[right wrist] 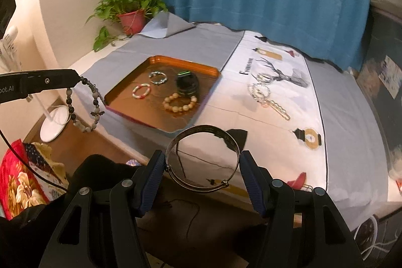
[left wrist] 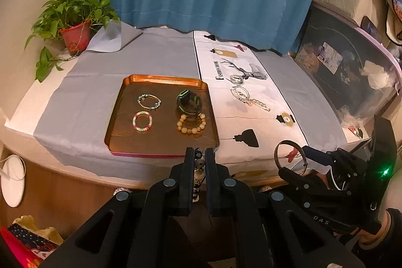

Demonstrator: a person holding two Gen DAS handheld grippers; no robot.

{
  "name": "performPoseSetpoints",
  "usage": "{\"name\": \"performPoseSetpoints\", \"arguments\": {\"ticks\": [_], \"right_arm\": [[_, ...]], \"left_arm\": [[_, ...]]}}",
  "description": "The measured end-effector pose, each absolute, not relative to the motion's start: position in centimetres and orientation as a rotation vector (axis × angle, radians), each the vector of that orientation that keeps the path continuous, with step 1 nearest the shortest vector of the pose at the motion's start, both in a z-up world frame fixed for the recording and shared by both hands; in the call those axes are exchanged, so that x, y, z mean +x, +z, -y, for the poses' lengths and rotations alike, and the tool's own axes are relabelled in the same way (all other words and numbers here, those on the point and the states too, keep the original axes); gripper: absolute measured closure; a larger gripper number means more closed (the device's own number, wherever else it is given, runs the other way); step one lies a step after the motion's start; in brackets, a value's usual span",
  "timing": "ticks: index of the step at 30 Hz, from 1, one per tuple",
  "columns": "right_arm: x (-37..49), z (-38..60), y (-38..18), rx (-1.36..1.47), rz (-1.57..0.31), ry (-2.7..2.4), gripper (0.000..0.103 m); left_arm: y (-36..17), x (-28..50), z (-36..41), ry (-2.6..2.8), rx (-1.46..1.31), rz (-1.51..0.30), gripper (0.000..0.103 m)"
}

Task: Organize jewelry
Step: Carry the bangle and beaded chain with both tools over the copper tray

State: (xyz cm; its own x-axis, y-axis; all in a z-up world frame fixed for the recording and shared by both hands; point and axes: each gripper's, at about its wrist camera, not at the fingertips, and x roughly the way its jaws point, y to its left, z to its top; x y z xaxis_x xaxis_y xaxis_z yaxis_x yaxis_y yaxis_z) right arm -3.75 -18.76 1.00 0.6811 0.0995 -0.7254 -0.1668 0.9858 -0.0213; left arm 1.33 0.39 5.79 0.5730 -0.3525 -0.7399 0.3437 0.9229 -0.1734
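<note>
My left tool (left wrist: 199,160) is pinched tight on a dark beaded bracelet (right wrist: 84,104), which dangles off the desk's near edge. My right tool (right wrist: 202,165) grips a silver bangle (right wrist: 201,157) across its width, also short of the desk (left wrist: 160,54). Beyond, the orange tray (left wrist: 160,142) holds three bracelets and a watch (left wrist: 189,102); more jewelry (left wrist: 245,94) lies on the white cloth beside it.

A tray (left wrist: 160,142) is sitting on the table (left wrist: 83,102), holding four bracelets (left wrist: 191,123) and a watch (left wrist: 189,102). Right of it, more bracelets (left wrist: 247,94) are lying on a runner (left wrist: 271,124). A potted plant (left wrist: 72,24) is standing behind, at the left corner.
</note>
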Motion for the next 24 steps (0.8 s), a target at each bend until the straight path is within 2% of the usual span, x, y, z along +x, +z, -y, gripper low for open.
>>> {"name": "performPoseSetpoints", "arguments": {"ticks": [13,24], "right_arm": [[-1.7,15.3,0.4,-0.123,-0.831,0.184,0.041],[4.1,12.6,-0.7,-0.118,-0.837,0.218,0.041]], "left_arm": [[4.8,2.6,-3.8,-0.393,-0.067,-0.873,0.097],[3.5,7.2,-5.1,-0.366,-0.072,-0.884,0.097]]}}
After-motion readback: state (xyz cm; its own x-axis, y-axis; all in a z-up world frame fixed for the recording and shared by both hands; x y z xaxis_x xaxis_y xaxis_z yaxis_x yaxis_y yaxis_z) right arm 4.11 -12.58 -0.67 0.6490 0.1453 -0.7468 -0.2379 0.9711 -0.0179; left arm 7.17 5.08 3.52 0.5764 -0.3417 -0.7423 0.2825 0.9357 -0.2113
